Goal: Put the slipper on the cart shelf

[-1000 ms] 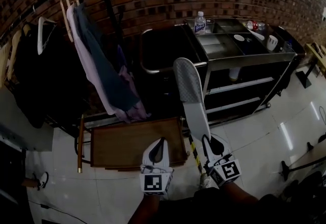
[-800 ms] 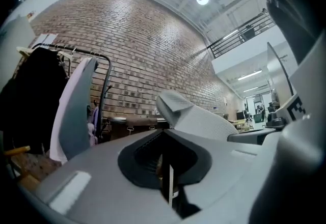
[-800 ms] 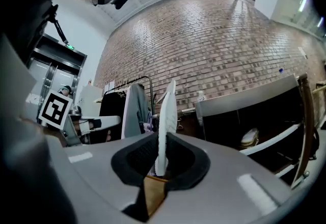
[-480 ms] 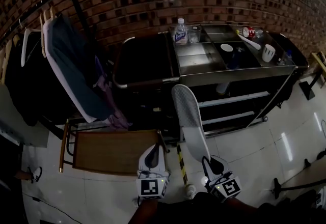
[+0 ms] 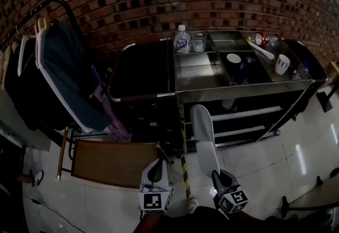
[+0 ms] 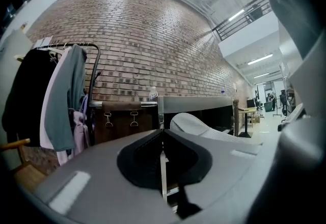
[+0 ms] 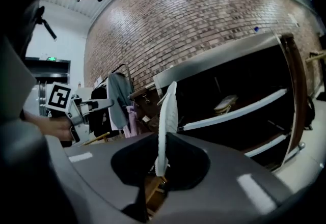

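In the head view a long white slipper [image 5: 204, 136] stands up from my right gripper [image 5: 221, 180], which is shut on its heel end. Its toe points at the steel cart [image 5: 296, 84], just in front of the open shelves [image 5: 249, 113]. In the right gripper view the slipper [image 7: 167, 116] shows edge-on, pinched between the jaws, with the white shelf rail [image 7: 234, 111] beyond it. My left gripper [image 5: 155, 170] hangs to the slipper's left, shut with nothing in it. In the left gripper view the slipper [image 6: 198, 126] lies off to the right.
A bottle [image 5: 181, 40], a glass [image 5: 199, 41] and cups [image 5: 282, 63] stand in the cart's top tray. A pale object [image 5: 229, 104] lies on the upper shelf. A clothes rack with garments [image 5: 63, 73] and a wooden chair [image 5: 114, 163] are on the left. Yellow-black tape [image 5: 184, 173] marks the floor.
The view has swung toward the cart, which now sits centre and closer. Both grippers sit lower in the frame, and the slipper is still held, now standing in front of the cart's shelves.
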`<action>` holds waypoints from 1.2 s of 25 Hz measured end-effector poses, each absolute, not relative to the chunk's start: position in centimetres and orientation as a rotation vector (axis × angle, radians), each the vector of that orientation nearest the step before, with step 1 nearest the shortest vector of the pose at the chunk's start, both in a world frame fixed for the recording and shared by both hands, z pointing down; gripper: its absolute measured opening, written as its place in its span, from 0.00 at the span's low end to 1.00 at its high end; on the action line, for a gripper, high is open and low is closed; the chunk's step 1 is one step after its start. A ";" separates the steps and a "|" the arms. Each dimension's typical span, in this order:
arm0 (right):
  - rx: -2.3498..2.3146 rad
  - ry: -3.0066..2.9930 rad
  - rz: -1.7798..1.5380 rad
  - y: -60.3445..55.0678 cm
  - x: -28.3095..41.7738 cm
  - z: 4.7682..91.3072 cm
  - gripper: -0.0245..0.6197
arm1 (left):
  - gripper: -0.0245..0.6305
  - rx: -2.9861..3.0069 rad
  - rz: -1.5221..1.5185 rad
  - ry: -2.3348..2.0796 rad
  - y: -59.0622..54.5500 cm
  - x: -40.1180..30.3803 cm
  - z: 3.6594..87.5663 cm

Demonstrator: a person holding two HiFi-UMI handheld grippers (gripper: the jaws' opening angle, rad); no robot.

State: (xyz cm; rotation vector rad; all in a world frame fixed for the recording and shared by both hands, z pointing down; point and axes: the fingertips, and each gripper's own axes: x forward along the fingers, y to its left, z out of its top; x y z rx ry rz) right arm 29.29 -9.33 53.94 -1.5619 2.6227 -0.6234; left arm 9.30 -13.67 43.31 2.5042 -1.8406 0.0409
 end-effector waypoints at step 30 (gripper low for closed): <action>-1.439 2.186 -1.325 -32.9 27.5 61.7 0.10 | 0.07 2.387 0.080 -1.906 -15.3 8.1 45.6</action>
